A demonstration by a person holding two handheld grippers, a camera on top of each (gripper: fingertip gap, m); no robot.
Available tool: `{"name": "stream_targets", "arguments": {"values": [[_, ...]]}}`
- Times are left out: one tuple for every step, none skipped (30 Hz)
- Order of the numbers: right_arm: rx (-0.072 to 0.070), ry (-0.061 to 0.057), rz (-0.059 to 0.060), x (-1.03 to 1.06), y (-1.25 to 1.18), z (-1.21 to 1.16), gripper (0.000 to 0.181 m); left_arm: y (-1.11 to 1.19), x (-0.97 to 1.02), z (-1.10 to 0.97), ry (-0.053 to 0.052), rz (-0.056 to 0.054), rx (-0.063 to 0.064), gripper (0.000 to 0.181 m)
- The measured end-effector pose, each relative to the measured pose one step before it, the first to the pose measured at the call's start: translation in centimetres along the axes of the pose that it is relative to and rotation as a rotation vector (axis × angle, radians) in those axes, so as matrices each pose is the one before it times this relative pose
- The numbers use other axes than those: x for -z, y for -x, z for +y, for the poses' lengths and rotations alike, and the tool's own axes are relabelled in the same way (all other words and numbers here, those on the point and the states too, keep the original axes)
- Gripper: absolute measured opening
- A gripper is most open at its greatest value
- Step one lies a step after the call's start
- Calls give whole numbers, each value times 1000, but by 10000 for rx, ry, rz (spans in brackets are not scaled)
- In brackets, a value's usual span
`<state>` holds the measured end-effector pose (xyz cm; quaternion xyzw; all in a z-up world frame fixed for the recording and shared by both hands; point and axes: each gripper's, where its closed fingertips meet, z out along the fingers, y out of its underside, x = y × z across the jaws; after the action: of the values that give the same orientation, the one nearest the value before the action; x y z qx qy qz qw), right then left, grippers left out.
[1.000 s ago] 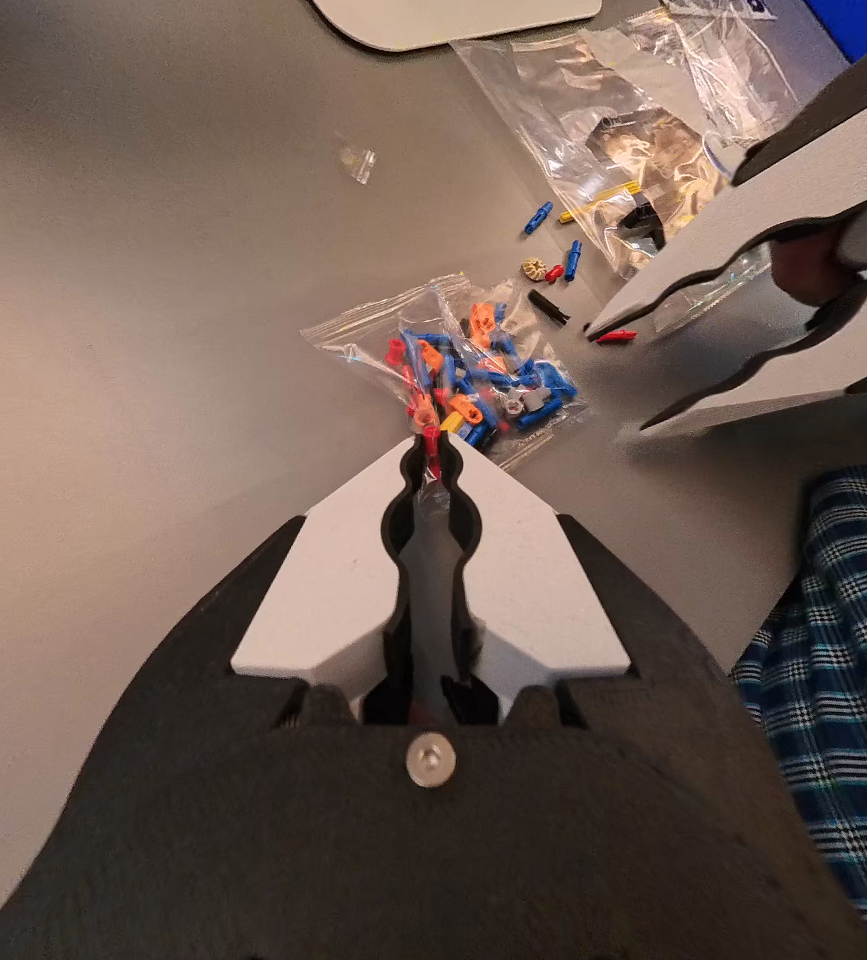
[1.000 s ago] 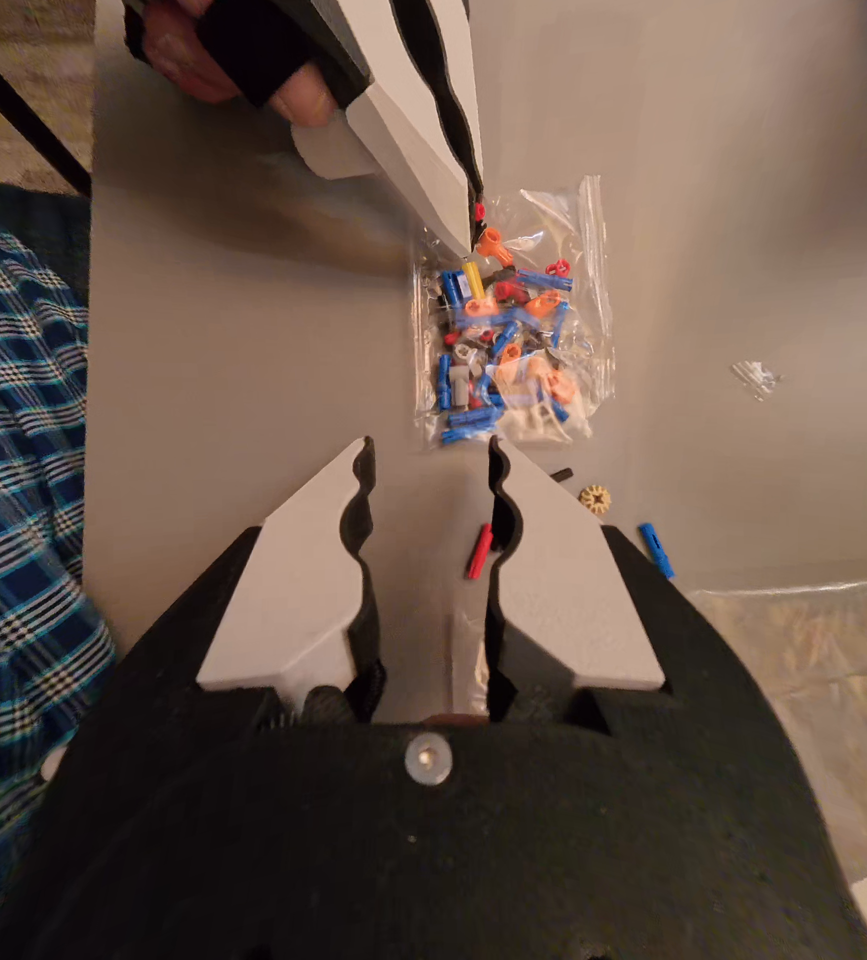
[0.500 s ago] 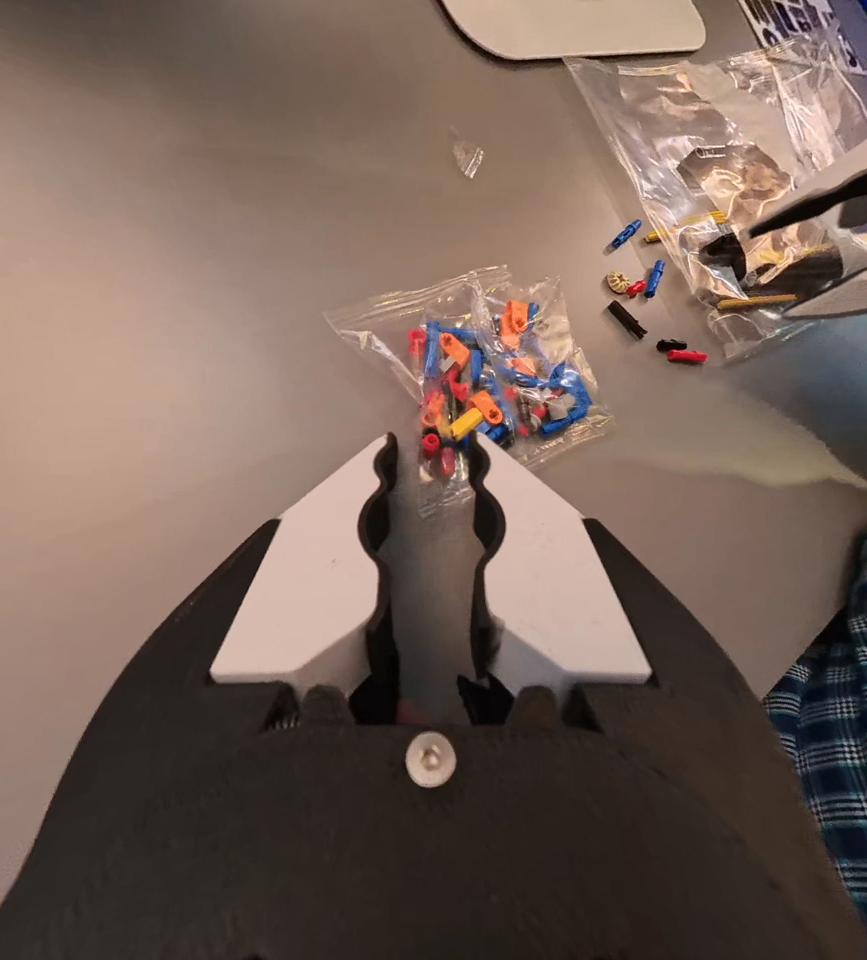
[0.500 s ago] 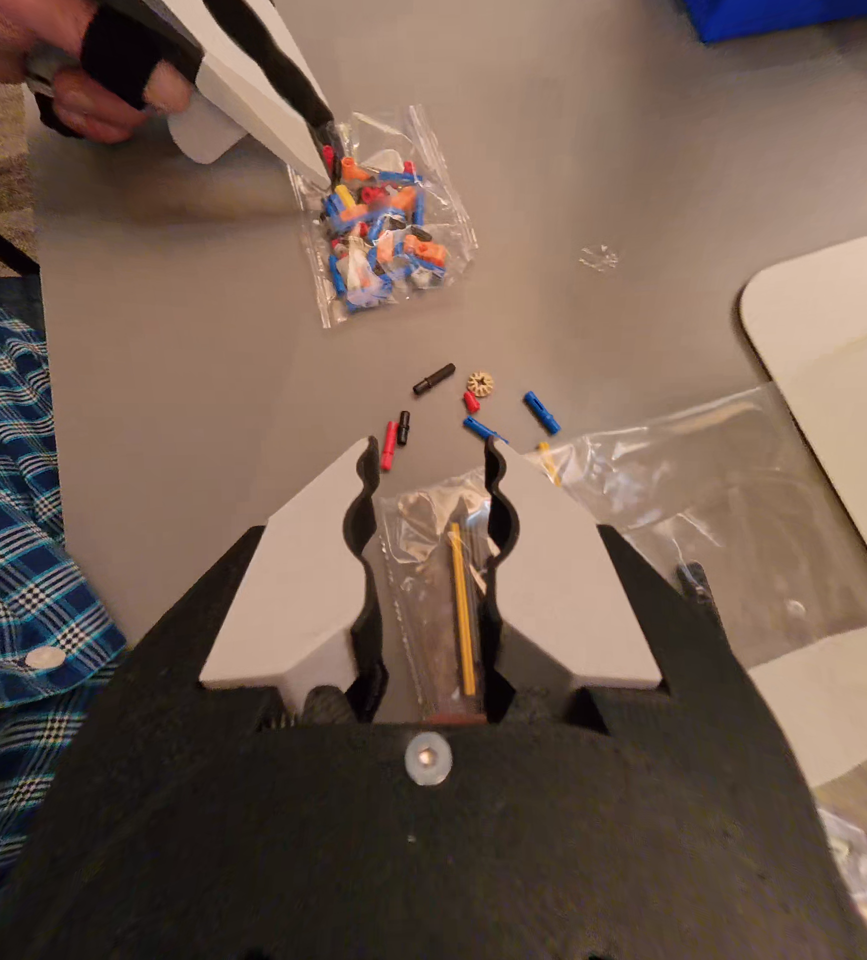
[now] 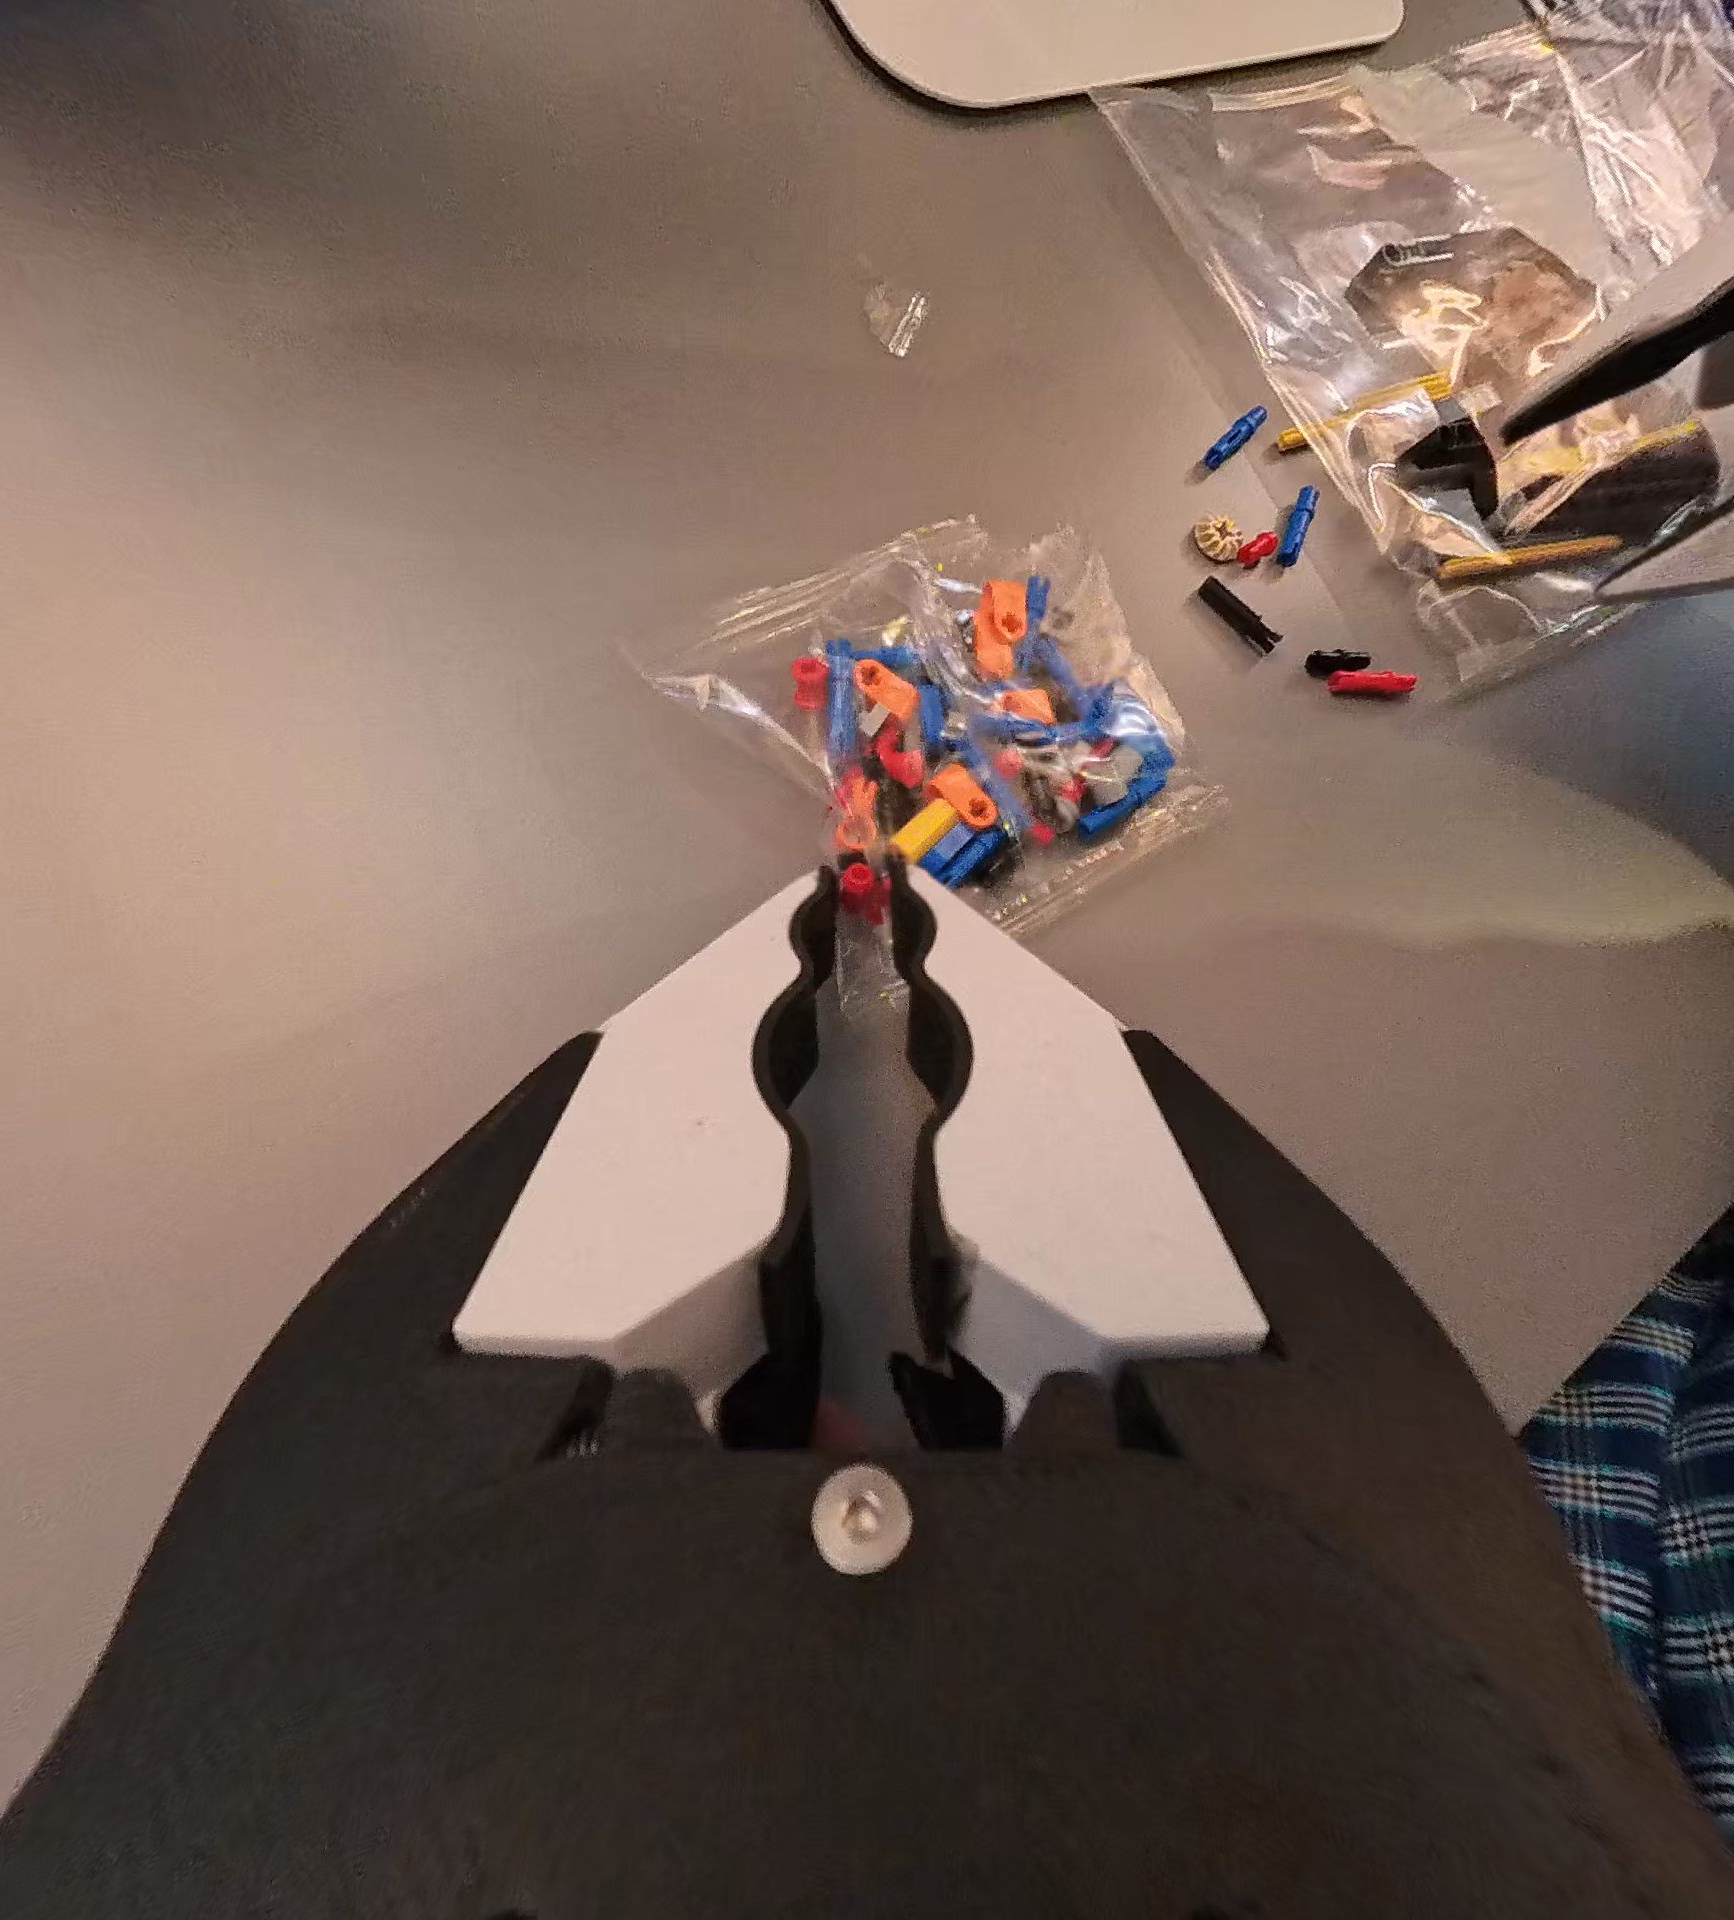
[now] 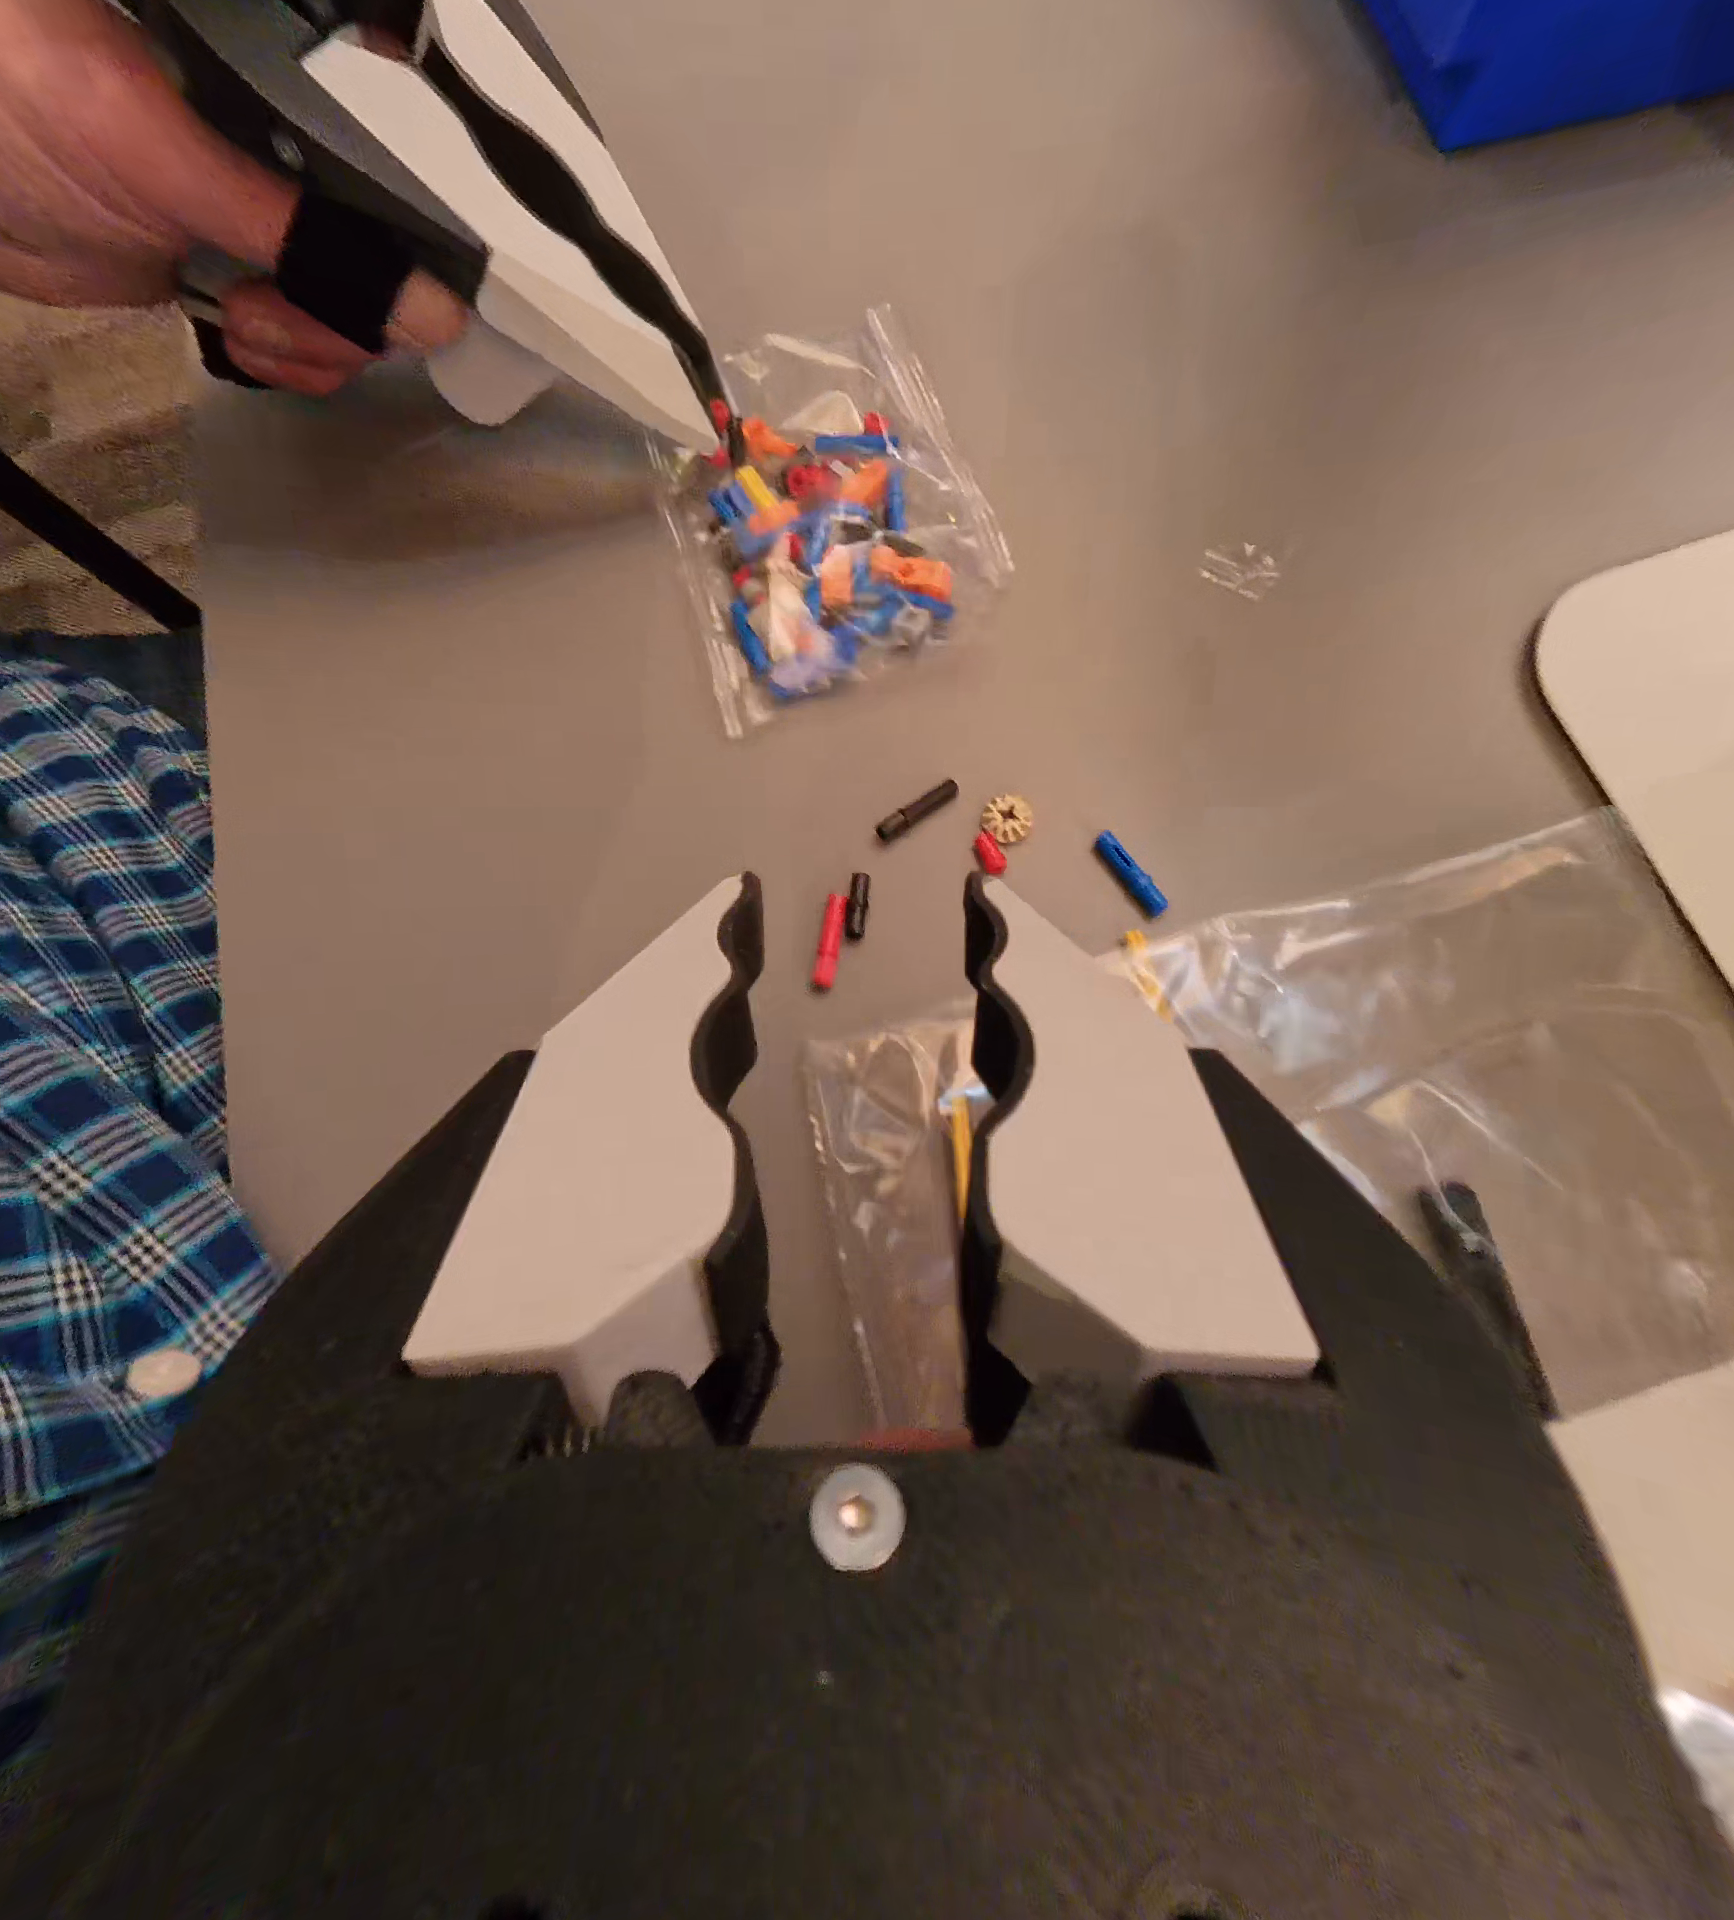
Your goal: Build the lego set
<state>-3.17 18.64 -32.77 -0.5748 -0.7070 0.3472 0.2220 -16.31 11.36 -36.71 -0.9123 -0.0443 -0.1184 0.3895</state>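
Two clear bags lying on the grey desk (image 5: pixel 323 520): large bag (image 6: pixel 1465 1049) sitting under the right gripper (image 6: pixel 863 894), fingers spread wide and holding nothing; small bag of lego pieces (image 5: pixel 956 727) resting mid-desk, near corner pinched by the left gripper (image 5: pixel 863 883), fingers clenched on the plastic around a red piece (image 5: pixel 858 891). Scattered loose between the bags: black pin (image 6: pixel 915 810), blue pin (image 6: pixel 1129 873), red pin (image 6: pixel 828 939), tan gear (image 6: pixel 1006 819), all lying flat and apart.

Left gripper (image 5: pixel 863 894) jaws pinch the small parts bag's (image 5: pixel 936 727) near corner.
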Motion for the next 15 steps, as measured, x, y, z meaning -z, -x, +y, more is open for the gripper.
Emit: {"name": "stream_targets", "arguments": {"values": [[-56,17,-136,-378,240,-256,36,-132,-43,-17,-1,17,-59,5],[-53,37,-126,-407,236,-264,35,-174,1,-66,-42,25,-62,4],[-76,40,-124,-431,207,-278,35,-146,42,-77,-47,4,-44,3],[-80,-10,-87,-413,126,-362,35,-123,72,-78,-39,10,-9,3],[-82,-46,-47,-401,42,-397,33,-132,75,-96,-53,30,5,3],[-93,-24,-53,-375,21,-363,32,-149,66,-86,-46,38,17,3],[-111,26,-50,-350,-2,-255,32,-174,55,-52,-36,60,32,3],[-73,9,-47,-258,3,-222,31,-244,56,-13,-24,98,47,3],[-23,-24,-38,-197,-15,-187,30,-220,60,5,-41,81,52,3],[-31,12,-30,-178,-43,-107,29,-229,59,69,-12,102,20,3],[-20,47,-33,-167,-51,-73,29,-172,55,230,106,129,-26,5],[-3,68,-10,-144,-73,-59,29,-35,41,215,135,120,-13,10],[-3,69,3,-93,-107,-60,29,144,-5,135,135,71,95,22],[2,31,-14,-71,-71,-107,29,144,-33,21,84,120,137,30],[4,-1,-23,-50,-55,-125,29,139,-10,-186,-57,120,140,34]]}}
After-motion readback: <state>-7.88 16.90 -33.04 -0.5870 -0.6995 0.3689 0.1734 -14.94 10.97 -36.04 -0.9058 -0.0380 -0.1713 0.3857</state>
